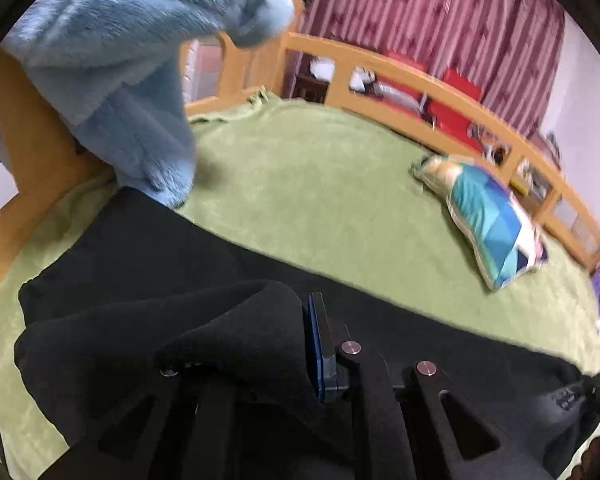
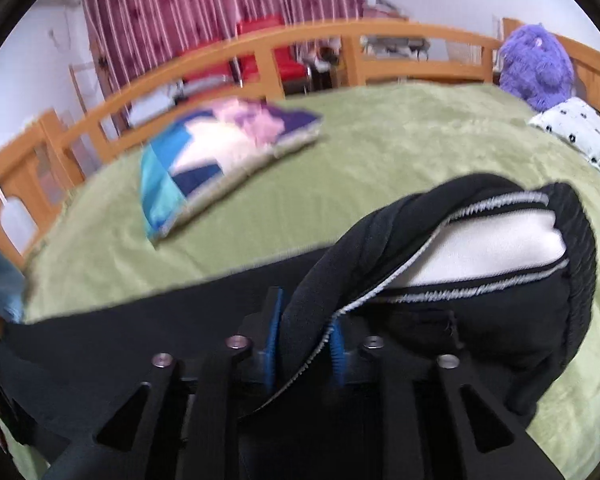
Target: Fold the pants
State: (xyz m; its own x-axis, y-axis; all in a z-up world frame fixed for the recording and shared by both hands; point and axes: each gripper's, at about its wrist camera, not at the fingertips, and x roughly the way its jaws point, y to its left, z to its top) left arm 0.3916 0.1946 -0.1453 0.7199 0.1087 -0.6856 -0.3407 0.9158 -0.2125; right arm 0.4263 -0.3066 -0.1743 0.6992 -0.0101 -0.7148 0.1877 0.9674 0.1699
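Note:
Black pants (image 1: 148,264) lie across a green bedspread (image 1: 320,184). My left gripper (image 1: 296,344) is shut on a bunched fold of the leg end; the cloth hides its left finger, and the blue pad (image 1: 316,340) of the right finger shows. In the right wrist view the pants' waistband (image 2: 480,240) is lifted and turned open, showing white lining and grey stitching. My right gripper (image 2: 304,344) is shut on the waistband edge between its blue pads (image 2: 270,344).
A patchwork pillow (image 1: 488,216) lies on the bed, also in the right wrist view (image 2: 220,152). A light blue fluffy garment (image 1: 132,60) hangs over the wooden bed rail (image 1: 420,80). A purple plush toy (image 2: 536,64) and a spotted white pillow (image 2: 576,128) sit at the far right.

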